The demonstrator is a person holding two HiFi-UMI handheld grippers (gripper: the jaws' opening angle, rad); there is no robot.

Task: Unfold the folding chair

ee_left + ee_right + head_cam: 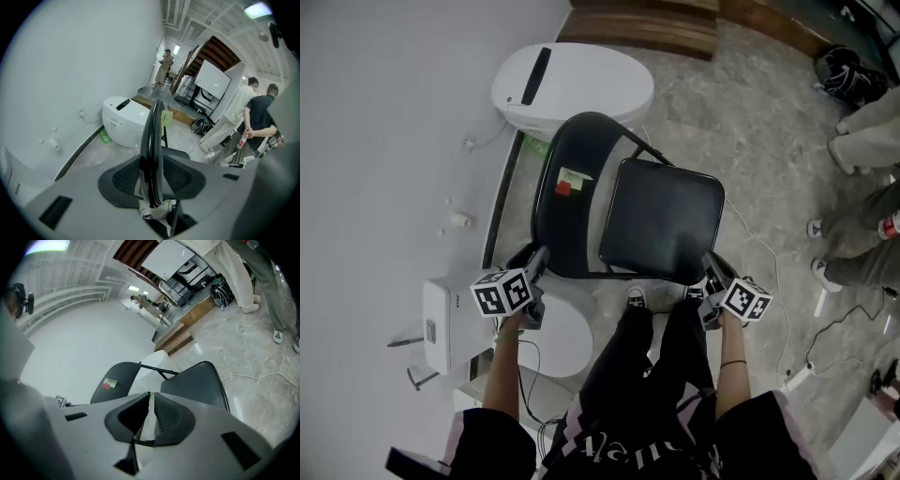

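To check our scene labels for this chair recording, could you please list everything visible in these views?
black folding chair with padded seat: one, black, centre, seat away from backrest, red-green sticker on backrest
white toilet: one, white, behind chair, by wall
wooden step: one, brown, beyond toilet
small green item: one, green, floor beside toilet
white box: one, white, by wall, left of person
white cable: one, white, floor right of chair
black bag: one, black, far right
bystanders: three, two right of chair, one distant
left gripper: one, grey, open, backrest edge between jaws
right gripper: one, grey, shut, empty
person's legs: two, black trousers, before chair
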